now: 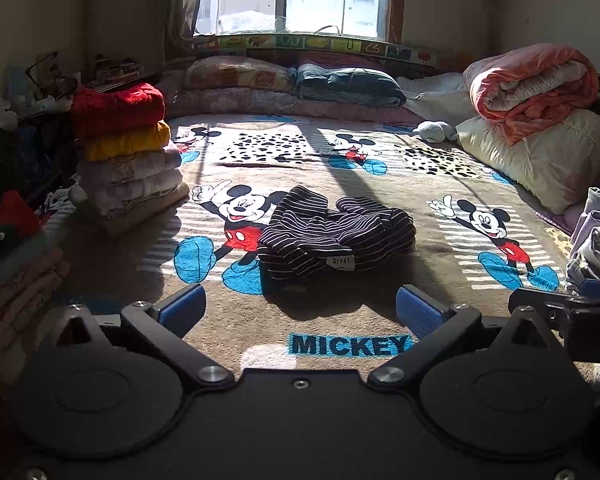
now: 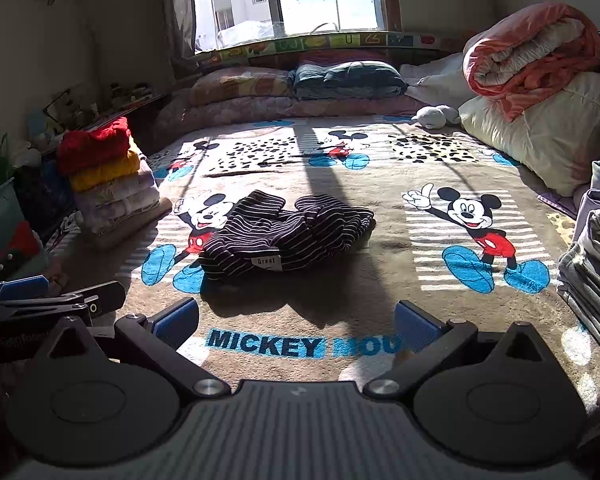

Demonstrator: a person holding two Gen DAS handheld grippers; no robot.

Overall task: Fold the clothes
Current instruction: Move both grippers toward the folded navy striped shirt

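A dark garment with thin white stripes (image 1: 332,236) (image 2: 284,236) lies crumpled in the middle of the Mickey Mouse blanket (image 1: 340,160) (image 2: 380,184), its white label facing me. My left gripper (image 1: 300,310) hovers just short of the garment's near edge, open, with nothing between its blue pads. My right gripper (image 2: 298,320) is also open and empty, a little nearer to me and to the garment's right. Each gripper shows at the edge of the other's view: the right gripper (image 1: 572,308) and the left gripper (image 2: 48,300).
A stack of folded clothes (image 1: 124,152) (image 2: 108,184), red on top, stands at the left. Rolled quilts (image 1: 536,120) (image 2: 540,92) fill the right side. Grey folded garments (image 1: 596,248) (image 2: 596,256) sit at the right edge. Pillows (image 1: 292,84) line the window end.
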